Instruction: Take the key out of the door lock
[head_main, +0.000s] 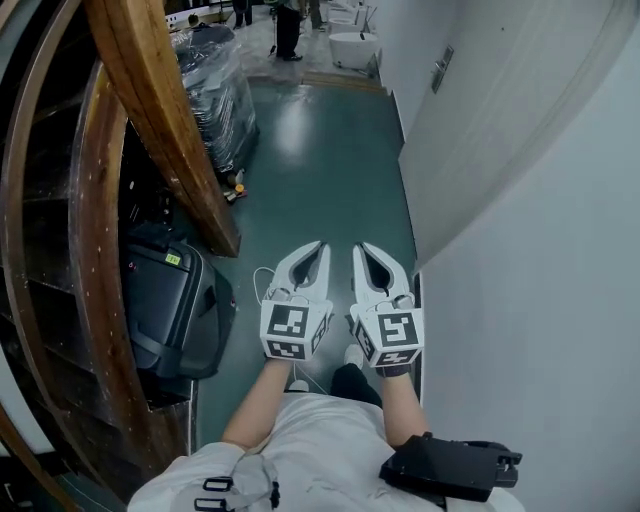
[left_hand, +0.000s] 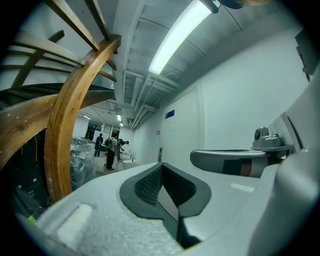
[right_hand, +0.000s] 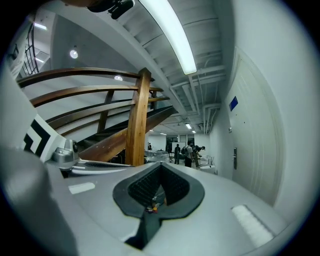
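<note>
Corridor with green floor (head_main: 320, 170): door (head_main: 480, 130) ahead right, key not discernible at its handle plate (head_main: 441, 68); left gripper (head_main: 316, 250) and right gripper (head_main: 364, 250) pressed together, empty; I expect a light, stiff key, pinched by its head.

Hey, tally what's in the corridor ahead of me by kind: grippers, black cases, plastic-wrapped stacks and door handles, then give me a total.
Grippers: 2, the left gripper and the right gripper, both shut
Black case: 1
Plastic-wrapped stack: 1
Door handle: 1
Total: 5
</note>
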